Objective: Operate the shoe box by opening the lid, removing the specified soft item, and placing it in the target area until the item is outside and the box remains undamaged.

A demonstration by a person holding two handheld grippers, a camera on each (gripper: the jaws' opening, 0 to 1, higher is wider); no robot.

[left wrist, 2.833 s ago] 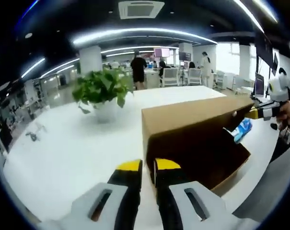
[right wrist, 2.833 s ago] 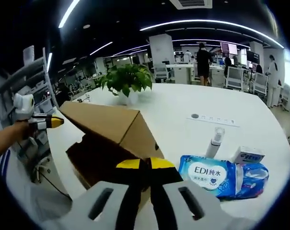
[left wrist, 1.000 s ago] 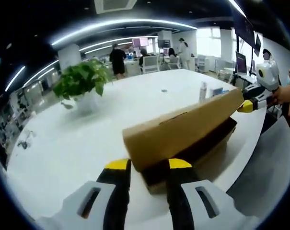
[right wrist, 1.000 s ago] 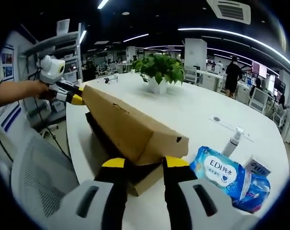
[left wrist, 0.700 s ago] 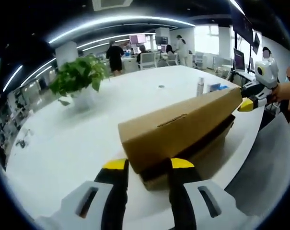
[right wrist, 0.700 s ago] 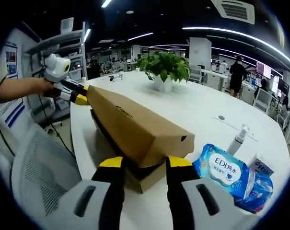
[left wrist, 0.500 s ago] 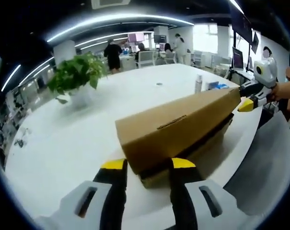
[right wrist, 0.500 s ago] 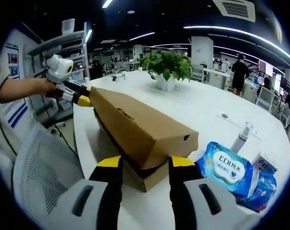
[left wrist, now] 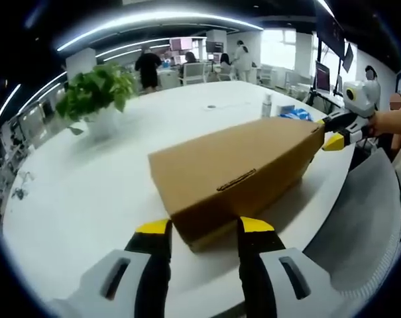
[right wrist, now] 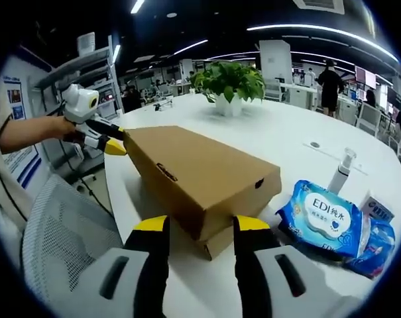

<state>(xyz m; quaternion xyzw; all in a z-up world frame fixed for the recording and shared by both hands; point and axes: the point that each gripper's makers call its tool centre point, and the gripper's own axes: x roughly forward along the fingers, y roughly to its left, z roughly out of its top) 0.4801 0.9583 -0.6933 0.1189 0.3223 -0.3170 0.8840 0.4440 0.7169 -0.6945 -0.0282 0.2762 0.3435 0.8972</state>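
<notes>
The lid (right wrist: pixel 201 169) has dropped shut onto the shoe box (left wrist: pixel 236 175).

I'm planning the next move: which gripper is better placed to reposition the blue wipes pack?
Right, probably: the wipes pack lies just beside the right gripper's end of the closed shoe box; the left gripper is at the far end.

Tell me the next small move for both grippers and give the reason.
Probably back both grippers straight away from the shoe box. Its lid lies flat on the base, the blue wipes pack lies on the table beside it, and the left gripper and right gripper stand open at opposite ends.
</notes>
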